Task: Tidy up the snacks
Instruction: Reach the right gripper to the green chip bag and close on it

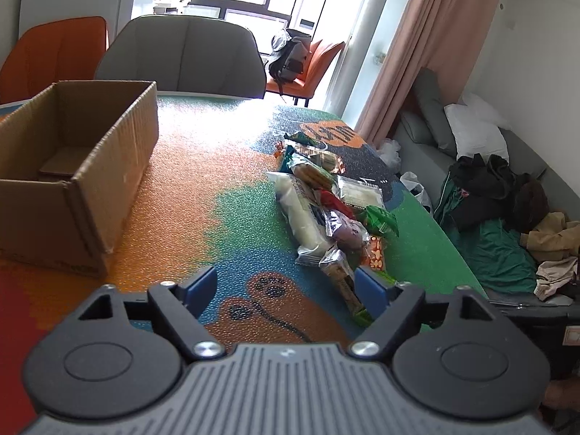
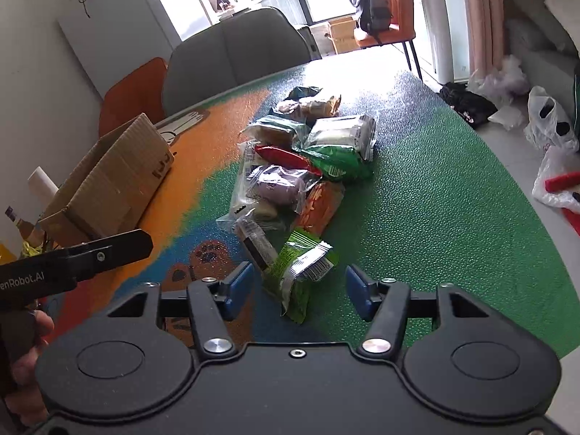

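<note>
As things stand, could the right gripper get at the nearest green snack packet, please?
Probably yes. The green snack packet lies between the right gripper's open jaws, at the near end of the snack pile, with nothing covering it.

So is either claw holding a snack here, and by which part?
Nothing is held. The right claw stands open around the green packet without pressing it; the left claw is open over the table mat.
</note>
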`<state>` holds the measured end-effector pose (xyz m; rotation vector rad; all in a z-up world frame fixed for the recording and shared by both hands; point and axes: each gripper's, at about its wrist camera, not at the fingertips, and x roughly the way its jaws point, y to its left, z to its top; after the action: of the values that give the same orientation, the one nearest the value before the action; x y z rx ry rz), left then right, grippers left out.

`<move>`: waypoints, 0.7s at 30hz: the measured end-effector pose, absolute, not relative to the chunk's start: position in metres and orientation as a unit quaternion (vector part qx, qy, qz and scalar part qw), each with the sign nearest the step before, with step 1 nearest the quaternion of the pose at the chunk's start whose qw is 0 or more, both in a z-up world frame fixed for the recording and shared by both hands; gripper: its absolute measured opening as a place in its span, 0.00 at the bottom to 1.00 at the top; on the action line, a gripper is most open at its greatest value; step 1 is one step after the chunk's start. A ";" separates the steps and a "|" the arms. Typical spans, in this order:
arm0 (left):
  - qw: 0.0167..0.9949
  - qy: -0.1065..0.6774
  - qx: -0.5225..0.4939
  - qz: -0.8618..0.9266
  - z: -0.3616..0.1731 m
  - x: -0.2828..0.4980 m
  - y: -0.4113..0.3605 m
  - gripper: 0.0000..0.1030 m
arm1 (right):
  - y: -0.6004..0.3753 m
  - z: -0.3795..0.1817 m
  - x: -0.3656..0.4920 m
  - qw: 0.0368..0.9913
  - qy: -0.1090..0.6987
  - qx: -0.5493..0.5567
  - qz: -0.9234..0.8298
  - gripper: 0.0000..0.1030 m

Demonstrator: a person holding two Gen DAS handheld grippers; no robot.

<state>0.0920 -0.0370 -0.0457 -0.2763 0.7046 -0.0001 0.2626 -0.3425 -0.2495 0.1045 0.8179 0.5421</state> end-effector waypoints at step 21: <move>0.905 0.394 -0.153 -0.043 -0.094 0.148 -0.071 0.59 | -0.354 -0.257 0.278 0.884 0.389 0.035 0.256 0.30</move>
<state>0.1477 -0.0714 -0.0939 -0.3152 0.8135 -0.0883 0.2777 -0.3539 -0.2573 0.0734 0.8095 0.5335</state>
